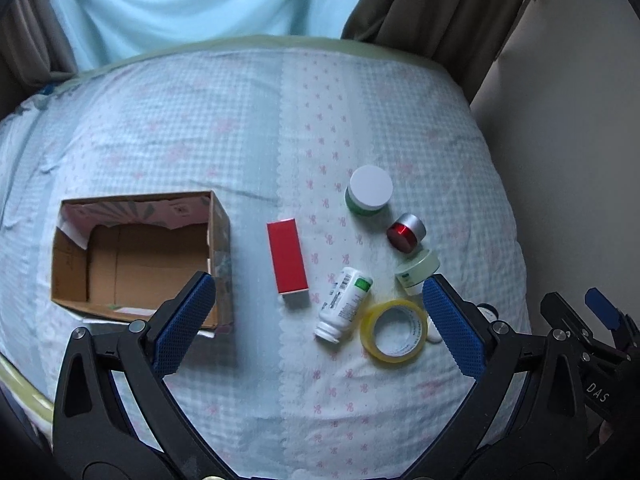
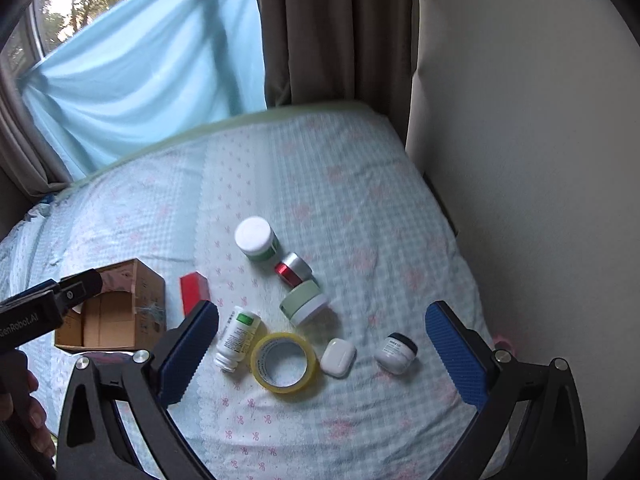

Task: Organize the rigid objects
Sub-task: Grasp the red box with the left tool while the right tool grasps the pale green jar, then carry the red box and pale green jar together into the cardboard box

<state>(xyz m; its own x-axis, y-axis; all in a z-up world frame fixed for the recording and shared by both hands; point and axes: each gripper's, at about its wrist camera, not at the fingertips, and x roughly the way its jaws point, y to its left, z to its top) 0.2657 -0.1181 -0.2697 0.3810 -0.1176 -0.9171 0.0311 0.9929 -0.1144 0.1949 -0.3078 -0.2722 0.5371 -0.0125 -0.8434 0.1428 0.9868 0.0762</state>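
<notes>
both tools, left tool (image 1: pixel 318 316) and right tool (image 2: pixel 322 346), hang released above the bed (image 1: pixel 200 128); bare sheet at 12 o'clock; cardboard box (image 1: pixel 136 256) at 9.

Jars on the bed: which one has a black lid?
The small white jar, at the right end of the group beside the white earbud case. The other jars have white, pale green or silver lids.

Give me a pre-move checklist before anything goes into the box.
1. Left tongs open and holding nothing: ok.
2. Right tongs open and holding nothing: ok.
3. Box open on top, room inside: ok.
4. Items loose on the bed, none in the box yet: ok.
5. Tape roll clear of the pill bottle: not ok, they touch.
6. Jar lids tight: cannot tell.
</notes>
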